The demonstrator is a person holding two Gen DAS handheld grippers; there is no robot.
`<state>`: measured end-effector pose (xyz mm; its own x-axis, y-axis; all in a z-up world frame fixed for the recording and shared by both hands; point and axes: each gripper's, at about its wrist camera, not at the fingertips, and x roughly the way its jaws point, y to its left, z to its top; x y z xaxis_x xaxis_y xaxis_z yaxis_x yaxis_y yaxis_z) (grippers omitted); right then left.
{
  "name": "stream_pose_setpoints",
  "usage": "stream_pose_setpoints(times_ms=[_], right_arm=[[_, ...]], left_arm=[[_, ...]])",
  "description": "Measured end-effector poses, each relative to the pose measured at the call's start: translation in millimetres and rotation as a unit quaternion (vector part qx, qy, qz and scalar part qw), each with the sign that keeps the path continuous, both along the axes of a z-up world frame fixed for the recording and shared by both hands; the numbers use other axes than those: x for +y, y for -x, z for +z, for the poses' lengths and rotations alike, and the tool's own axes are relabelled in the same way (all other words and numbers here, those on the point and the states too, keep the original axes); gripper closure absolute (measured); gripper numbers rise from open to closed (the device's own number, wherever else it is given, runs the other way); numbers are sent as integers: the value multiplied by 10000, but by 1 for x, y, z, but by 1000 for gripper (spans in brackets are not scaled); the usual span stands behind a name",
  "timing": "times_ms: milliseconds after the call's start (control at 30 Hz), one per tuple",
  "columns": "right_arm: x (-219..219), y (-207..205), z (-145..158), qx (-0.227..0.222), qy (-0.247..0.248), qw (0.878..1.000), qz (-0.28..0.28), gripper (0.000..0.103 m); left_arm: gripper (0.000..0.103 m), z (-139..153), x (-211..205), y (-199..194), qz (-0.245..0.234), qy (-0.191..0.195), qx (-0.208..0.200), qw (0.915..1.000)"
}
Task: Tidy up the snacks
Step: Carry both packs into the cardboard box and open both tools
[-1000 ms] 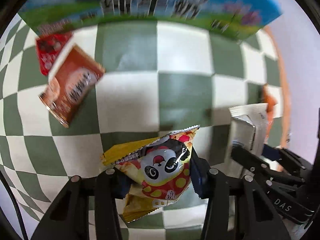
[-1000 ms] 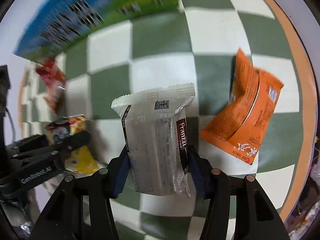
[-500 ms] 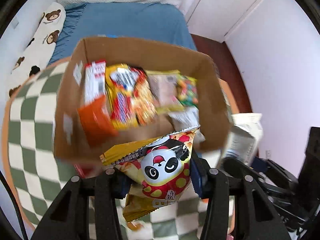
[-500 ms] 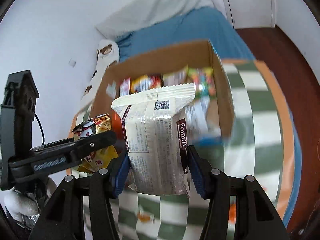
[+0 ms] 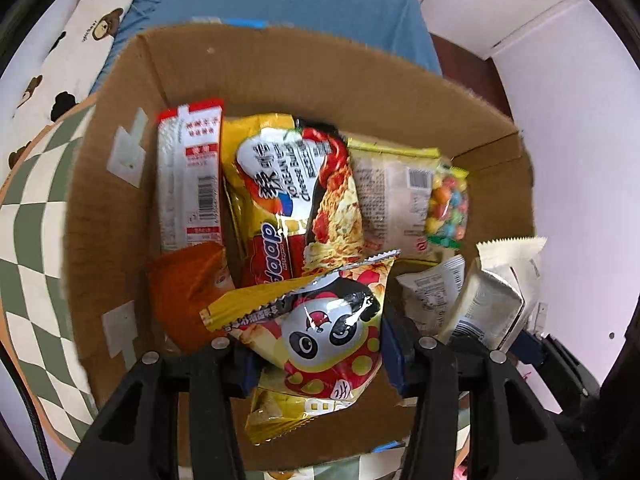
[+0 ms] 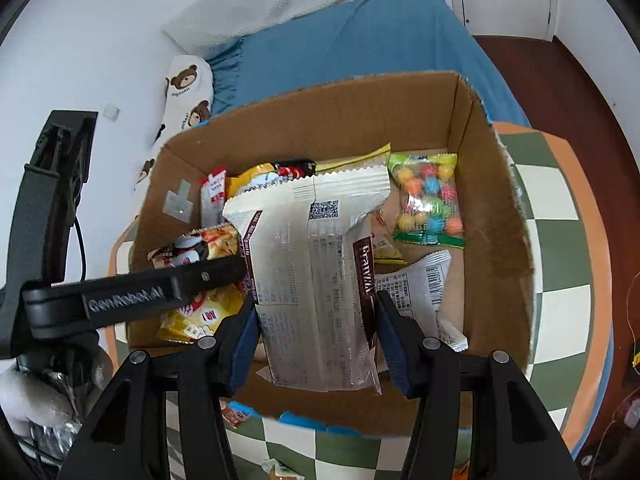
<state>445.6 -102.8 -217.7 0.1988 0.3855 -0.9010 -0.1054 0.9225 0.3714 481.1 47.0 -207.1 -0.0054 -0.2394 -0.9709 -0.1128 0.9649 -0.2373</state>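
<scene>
Left claw [image 5: 320, 348]: closed on the panda snack bag [image 5: 324, 332], pinched at both side edges; the bag stands upright between the fingers, long axis pointing to 12 o'clock.
Right claw [image 6: 316, 332]: closed on the white wafer packet [image 6: 316, 280], held by its lower half; long axis likewise toward 12 o'clock.
Cardboard box [image 6: 500, 240]: open-topped, standing on the checked tabletop [image 6: 560, 248]; both held snacks hang over its near half.
Box contents: a noodle packet [image 5: 296, 192], a red-and-white packet [image 5: 190, 176] and a candy bag [image 6: 428, 200] stand in a row along the far wall at 12 o'clock; an orange packet [image 5: 188, 292] lies at the near left.
Governing relation: free floor of the box appears directly below each claw, nearer than the standing row.
Nearer claw: the two are side by side, left claw at 9 o'clock of the right one; neither is clearly closer to the box floor.
Next move (judgement): lower and release; the panda snack bag is likely to go beside the orange packet.
</scene>
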Motion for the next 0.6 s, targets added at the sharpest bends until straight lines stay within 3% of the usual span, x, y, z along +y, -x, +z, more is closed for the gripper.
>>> stream_pose_setpoints(times_ms=[100, 133, 167, 233, 433, 600], right_arm=[[-2, -5, -24, 495, -5, 9988, -8, 37], [-2, -7, -29, 540, 65, 9985, 36, 24], [-2, -7, -33, 535, 226, 9983, 74, 13], [-4, -8, -41, 591, 426, 9973, 63, 10], [-8, -10, -46, 562, 637, 9964, 53, 7], [-15, -2, -33, 238, 920, 9955, 47, 7]], left_arm=[[54, -15, 1, 3, 71, 96, 256, 9996], [48, -19, 3, 4, 118, 132, 299, 9994], [35, -21, 3, 5, 117, 143, 301, 9994], [13, -23, 2, 8, 27, -40, 239, 9997], [12, -17, 4, 15, 20, -140, 109, 9998], [12, -2, 5, 22, 2, -295, -192, 9994]])
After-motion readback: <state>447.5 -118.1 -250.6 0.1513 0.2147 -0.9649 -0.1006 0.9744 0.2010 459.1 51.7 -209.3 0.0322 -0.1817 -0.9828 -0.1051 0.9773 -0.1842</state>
